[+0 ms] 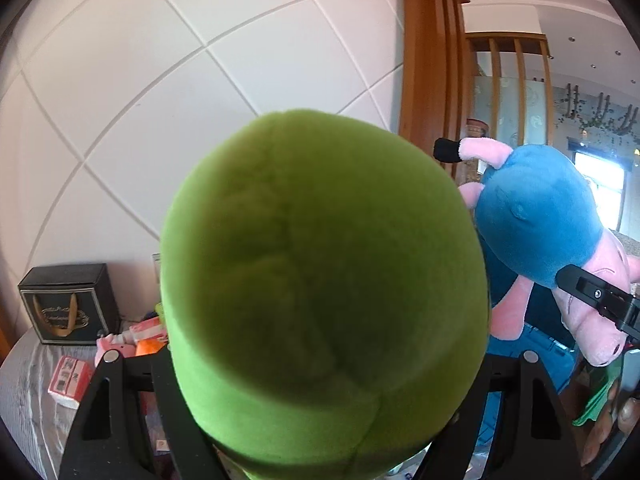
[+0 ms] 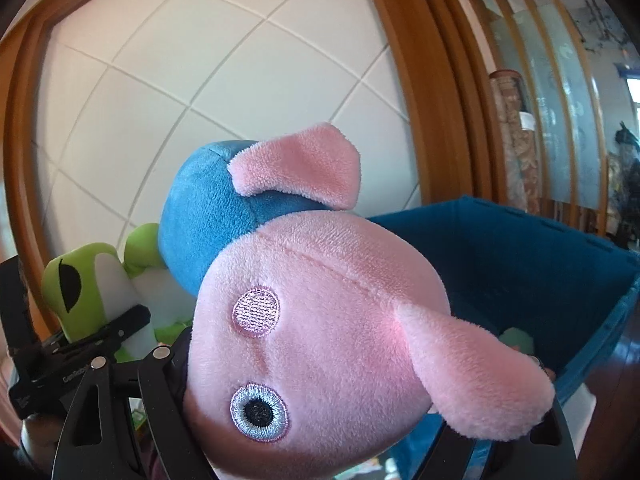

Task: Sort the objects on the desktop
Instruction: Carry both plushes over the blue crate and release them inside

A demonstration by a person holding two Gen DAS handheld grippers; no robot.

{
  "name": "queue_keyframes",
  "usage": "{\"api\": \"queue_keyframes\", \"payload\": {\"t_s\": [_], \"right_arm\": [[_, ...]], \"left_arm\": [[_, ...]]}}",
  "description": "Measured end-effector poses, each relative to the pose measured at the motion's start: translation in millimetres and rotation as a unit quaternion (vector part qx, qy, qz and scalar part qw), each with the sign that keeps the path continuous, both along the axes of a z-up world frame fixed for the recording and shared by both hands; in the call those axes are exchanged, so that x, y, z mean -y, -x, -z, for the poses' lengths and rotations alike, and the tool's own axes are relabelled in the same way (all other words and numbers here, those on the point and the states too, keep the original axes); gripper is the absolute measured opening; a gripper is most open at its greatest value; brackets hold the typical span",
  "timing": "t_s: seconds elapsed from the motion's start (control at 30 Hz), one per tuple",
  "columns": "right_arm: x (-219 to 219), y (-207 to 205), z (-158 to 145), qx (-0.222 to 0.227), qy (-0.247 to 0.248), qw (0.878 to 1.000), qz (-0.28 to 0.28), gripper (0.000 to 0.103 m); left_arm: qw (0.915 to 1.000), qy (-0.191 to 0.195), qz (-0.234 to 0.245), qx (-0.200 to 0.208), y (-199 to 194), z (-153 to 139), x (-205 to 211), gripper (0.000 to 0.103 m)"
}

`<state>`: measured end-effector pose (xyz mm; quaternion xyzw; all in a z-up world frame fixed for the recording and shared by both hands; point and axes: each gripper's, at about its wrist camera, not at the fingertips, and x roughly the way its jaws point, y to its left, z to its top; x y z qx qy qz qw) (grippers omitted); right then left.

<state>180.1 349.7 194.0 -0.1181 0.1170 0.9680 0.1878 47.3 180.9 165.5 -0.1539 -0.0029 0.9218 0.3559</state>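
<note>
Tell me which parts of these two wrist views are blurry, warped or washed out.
Left wrist: the green frog plush fills the centre, soft and shadowed; wall tile lines bow; the window blows out. Right wrist: the pink pig plush is sharp, the door frame curves.

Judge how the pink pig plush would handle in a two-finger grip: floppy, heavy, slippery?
The pig plush looks soft and probably light. Its ears droop loosely, so limbs likely flop. The fuzzy pile should resist slipping in the right hand-held gripper, though its stuffing may squash.
</note>
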Motion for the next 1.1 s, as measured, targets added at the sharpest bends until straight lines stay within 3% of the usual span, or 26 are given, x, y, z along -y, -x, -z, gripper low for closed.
{"api": "queue_keyframes", "payload": {"t_s": [0.2,0.3,0.33,0.6,0.77,0.87,0.9,0.93,1.0,1.1], "right_arm": [[-48.9,-35.8,-19.9,0.001,-0.012,0.998,0.067,0.086],[-67.9,-55.2,-29.2,-0.001,-0.016,0.995,0.096,0.086],[-75.1,-60.9,-32.2,-0.001,-0.017,0.994,0.108,0.086],[-128.7,-91.5,-45.0,0.009,-0.027,0.986,0.163,0.086],[-160.1,-88.4,-43.7,0.018,-0.025,0.984,0.178,0.086],[-177.8,-86.6,-44.3,0.018,-0.022,0.981,0.191,0.091],[-183.7,-84.6,-45.3,0.024,-0.024,0.979,0.202,0.099],[-189.9,-80.6,-47.0,0.035,-0.027,0.977,0.210,0.103],[-204.5,-68.4,-49.2,0.076,-0.018,0.972,0.221,0.103],[-213.8,-74.1,-53.8,0.066,-0.012,0.972,0.227,0.103]], "left_arm": [[0.9985,-0.013,0.054,0.003,-10.8,-19.1,-65.4,0.079],[0.9969,-0.015,0.078,0.000,-27.5,-27.8,-99.7,0.079],[0.9965,-0.015,0.082,-0.001,-50.4,-30.5,-104.6,0.079],[0.9937,0.007,0.111,0.007,-57.0,-28.6,-214.2,0.079],[0.9918,0.021,0.126,0.000,-51.8,-33.5,-245.8,0.079],[0.9893,0.047,0.138,0.001,-45.1,-37.3,-260.2,0.086],[0.9882,0.057,0.142,0.002,-41.6,-39.2,-267.5,0.095],[0.9851,0.081,0.152,0.005,-40.5,-38.6,-282.7,0.098],[0.9830,0.112,0.146,0.008,-37.9,-35.2,-298.6,0.098],[0.9830,0.127,0.133,0.005,-37.0,-21.8,-297.0,0.102]]}}
